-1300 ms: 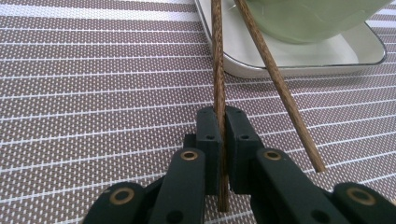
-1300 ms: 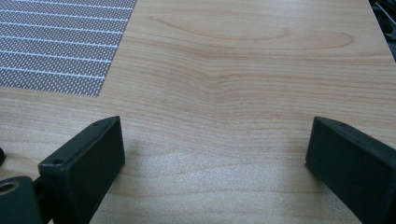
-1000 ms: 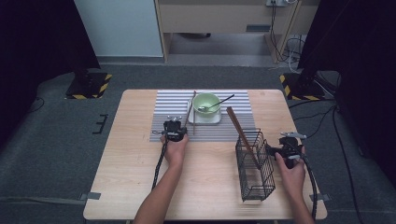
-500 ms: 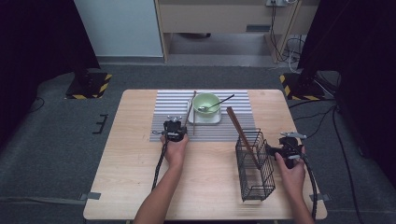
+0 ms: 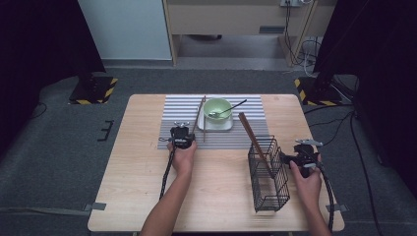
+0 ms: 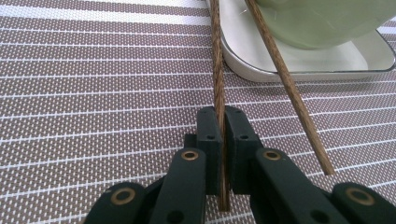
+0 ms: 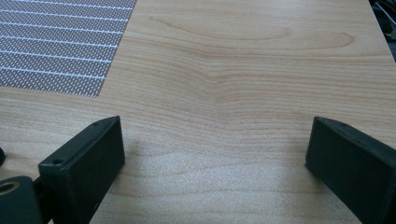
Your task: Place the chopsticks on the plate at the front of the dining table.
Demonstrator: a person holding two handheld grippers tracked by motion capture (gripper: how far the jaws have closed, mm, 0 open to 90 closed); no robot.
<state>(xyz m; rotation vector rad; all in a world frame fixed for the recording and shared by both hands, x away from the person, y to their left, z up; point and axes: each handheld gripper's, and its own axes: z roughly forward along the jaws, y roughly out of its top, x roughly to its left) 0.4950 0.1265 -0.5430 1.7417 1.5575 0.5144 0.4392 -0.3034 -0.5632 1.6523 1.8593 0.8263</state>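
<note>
High view: a person's two forearms reach in over a wooden table (image 5: pixel 128 187). The left gripper (image 5: pixel 182 133) sits at the near edge of a striped placemat (image 5: pixel 177 110), its tip at the end of a brown chopstick (image 5: pixel 200 115) that runs away from it beside a green bowl (image 5: pixel 217 108) on a white tray (image 5: pixel 216 126). A spoon (image 5: pixel 229 108) rests in the bowl. The right gripper (image 5: pixel 301 156) is just beside a black wire basket (image 5: pixel 269 177), in which another chopstick (image 5: pixel 254 142) leans.

Left gripper view: the jaws are nearly closed, pinching the chopstick (image 6: pixel 218 93) near its close end. A second loose chopstick (image 6: pixel 289 88) lies just to the right, reaching under the bowl (image 6: pixel 327 23).

Right gripper view: the jaws stand wide apart, holding nothing, above bare wood (image 7: pixel 243 93), the placemat's corner (image 7: pixel 56 42) ahead to the left.
</note>
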